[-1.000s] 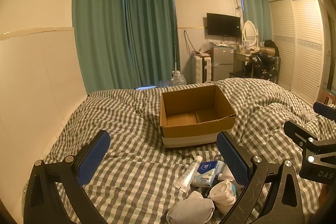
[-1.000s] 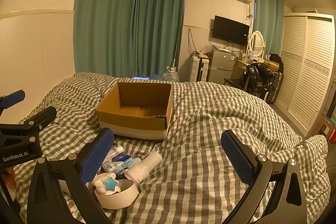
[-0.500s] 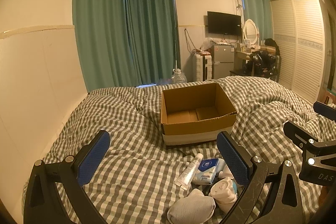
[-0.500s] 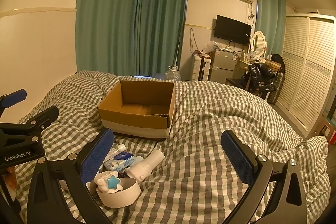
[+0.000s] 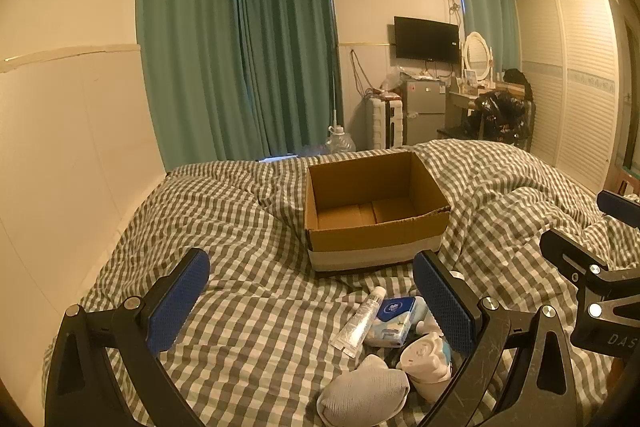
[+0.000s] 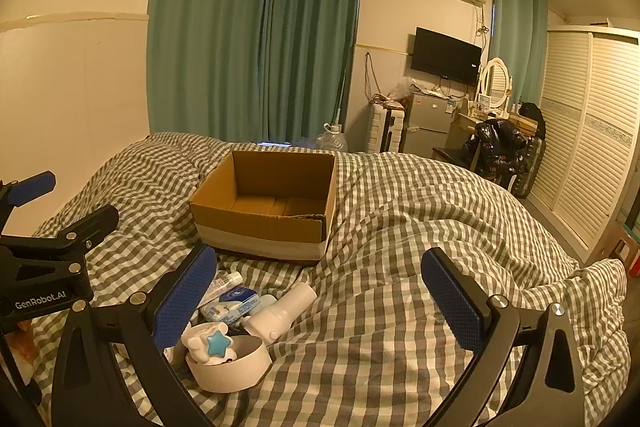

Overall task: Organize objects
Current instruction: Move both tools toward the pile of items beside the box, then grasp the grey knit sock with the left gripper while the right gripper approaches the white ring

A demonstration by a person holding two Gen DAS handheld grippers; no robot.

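An open, empty cardboard box (image 5: pixel 376 211) sits on the checked bedspread; it also shows in the right wrist view (image 6: pixel 268 207). In front of it lies a small pile: a white tube (image 5: pixel 360 321), a blue-and-white tissue pack (image 5: pixel 396 315), a grey sock ball (image 5: pixel 362 397), a white bottle (image 6: pixel 282 311) and a white round holder with a blue star toy (image 6: pixel 224 359). My left gripper (image 5: pixel 310 301) is open and empty above the bed, left of the pile. My right gripper (image 6: pixel 320 301) is open and empty, above and right of the pile.
The bed fills the foreground, with the quilt bunched high to the right (image 6: pixel 460 211). A cream wall (image 5: pixel 60 147) runs along the left. Green curtains, a fridge (image 5: pixel 424 111), a dresser and louvred wardrobe doors (image 6: pixel 592 131) stand beyond the bed.
Both views have drifted slightly; the box and the pile sit a little lower in the frames. Both grippers stay open and nothing on the bed has moved.
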